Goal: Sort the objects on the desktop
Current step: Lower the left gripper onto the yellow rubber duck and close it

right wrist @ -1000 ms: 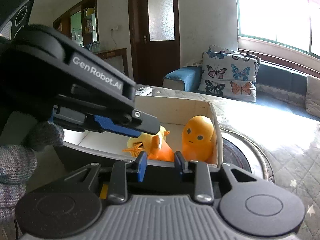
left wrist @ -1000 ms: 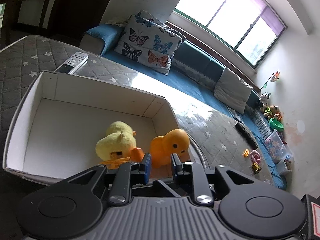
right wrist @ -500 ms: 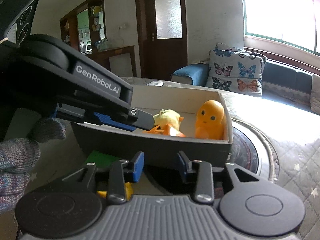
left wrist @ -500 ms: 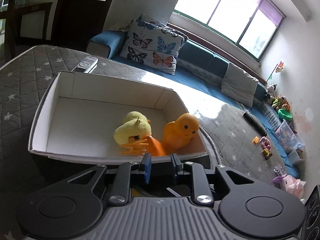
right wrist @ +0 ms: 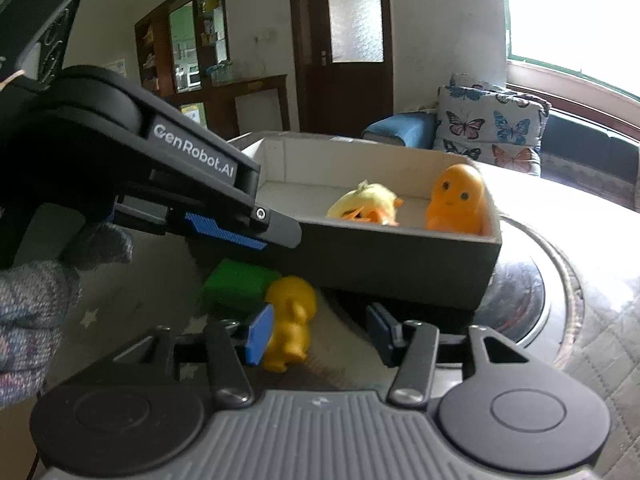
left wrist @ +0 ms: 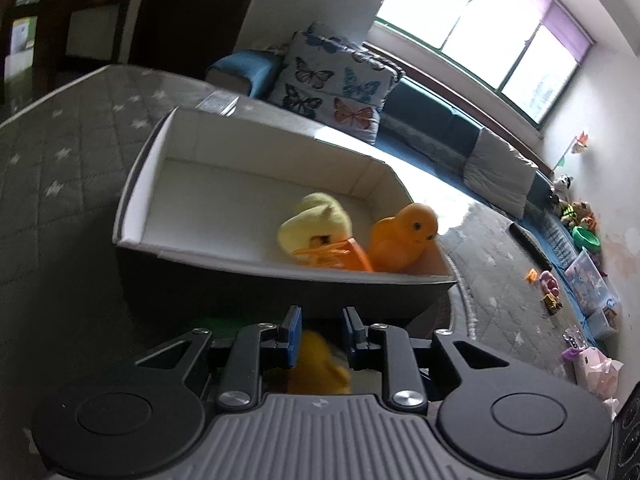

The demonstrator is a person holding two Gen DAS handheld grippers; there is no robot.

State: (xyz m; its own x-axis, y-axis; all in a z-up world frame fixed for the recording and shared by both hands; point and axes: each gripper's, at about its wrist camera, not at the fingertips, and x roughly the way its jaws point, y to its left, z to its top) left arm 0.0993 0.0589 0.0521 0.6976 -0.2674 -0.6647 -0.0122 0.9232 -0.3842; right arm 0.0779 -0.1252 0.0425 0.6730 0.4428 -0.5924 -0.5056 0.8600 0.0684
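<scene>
A dark box with a white inside (left wrist: 256,152) (right wrist: 400,264) holds a yellow plush duck (left wrist: 316,224) (right wrist: 368,200), an orange rubber figure (left wrist: 400,236) (right wrist: 456,200) and a small orange piece (left wrist: 340,256). In front of the box, on the table, lie a yellow toy figure (right wrist: 290,320) (left wrist: 318,364) and a green block (right wrist: 236,284). My right gripper (right wrist: 320,334) is wide open, its left finger beside the yellow figure. My left gripper (left wrist: 322,336) (right wrist: 280,232) hovers above the block and figure, narrowly open and holding nothing.
A gloved hand (right wrist: 36,292) holds the left gripper. The box rests partly on a round dark disc (right wrist: 520,292). A remote (left wrist: 218,102) lies behind the box. A black remote (left wrist: 528,240) and small toys (left wrist: 548,284) lie far right. A sofa with a butterfly cushion (left wrist: 332,88) stands behind.
Both grippers have drawn back from over the box and dropped lower in front of it. The right gripper has opened wider. The yellow figure and green block have come into view.
</scene>
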